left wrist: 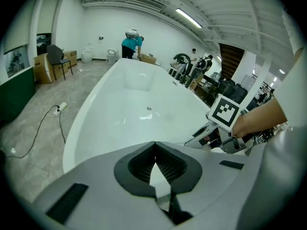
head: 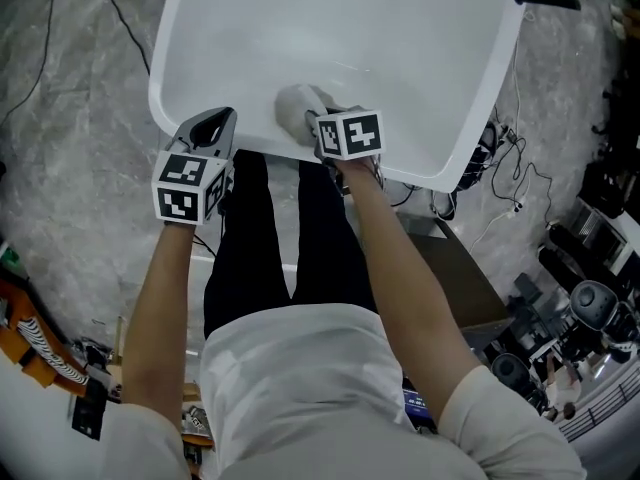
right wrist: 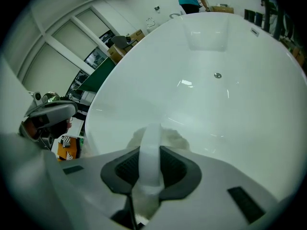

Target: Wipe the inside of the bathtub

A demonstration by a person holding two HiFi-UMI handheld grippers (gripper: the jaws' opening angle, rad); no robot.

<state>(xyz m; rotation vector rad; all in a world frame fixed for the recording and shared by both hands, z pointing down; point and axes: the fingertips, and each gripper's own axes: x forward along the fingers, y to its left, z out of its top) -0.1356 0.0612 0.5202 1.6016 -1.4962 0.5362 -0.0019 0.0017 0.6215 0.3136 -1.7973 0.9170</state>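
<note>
The large glossy white oval bathtub (head: 400, 38) stretches ahead of both claws. Wiping seems to be starting at its near wall, where the right claw (right wrist: 149, 151) clamps a pale bunched cloth (head: 296, 106) against the surface. The left claw (left wrist: 155, 146), closed and empty, hovers by the near rim. Next, the cloth should sweep forward toward the small round drain (right wrist: 218, 75) under steady pressure. No brand or writing is legible.
</note>
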